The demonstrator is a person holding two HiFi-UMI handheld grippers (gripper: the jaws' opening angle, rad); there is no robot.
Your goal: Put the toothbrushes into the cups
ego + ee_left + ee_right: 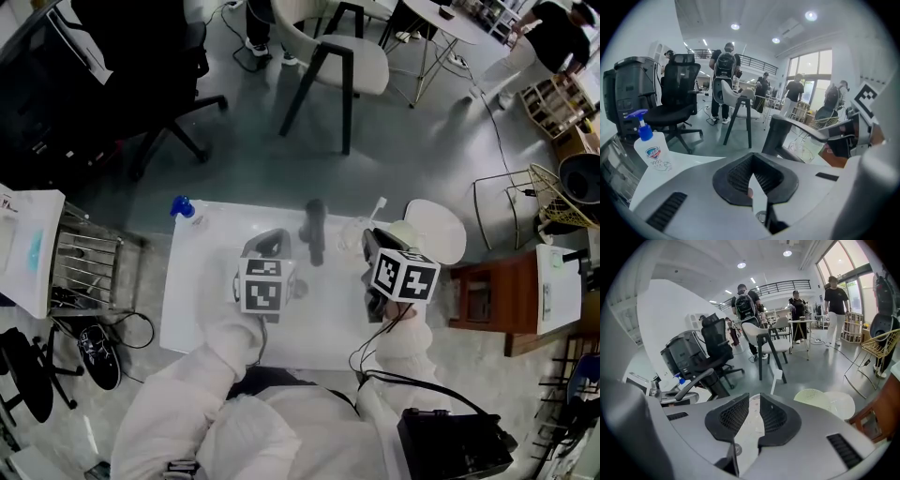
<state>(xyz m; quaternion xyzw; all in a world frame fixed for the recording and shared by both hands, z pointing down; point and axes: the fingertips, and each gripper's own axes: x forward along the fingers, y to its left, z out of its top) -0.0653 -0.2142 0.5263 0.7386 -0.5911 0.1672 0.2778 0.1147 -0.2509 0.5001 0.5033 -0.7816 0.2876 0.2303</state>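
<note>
Head view: the white toothbrush [379, 208] is standing in a clear cup [351, 236], toward the far right of the table [202, 309].

Left gripper view: the left gripper [751, 161] is clenching its jaws on nothing.

Right gripper view: the right gripper [755, 398] is hanging slightly released and empty. I'd be backing it off slowly, sparing the cup.

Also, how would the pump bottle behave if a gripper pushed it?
The pump bottle stands upright with a tall blue pump, so a high push would probably tip it. Its clear plastic looks smooth, perhaps slippery to grip.
</note>
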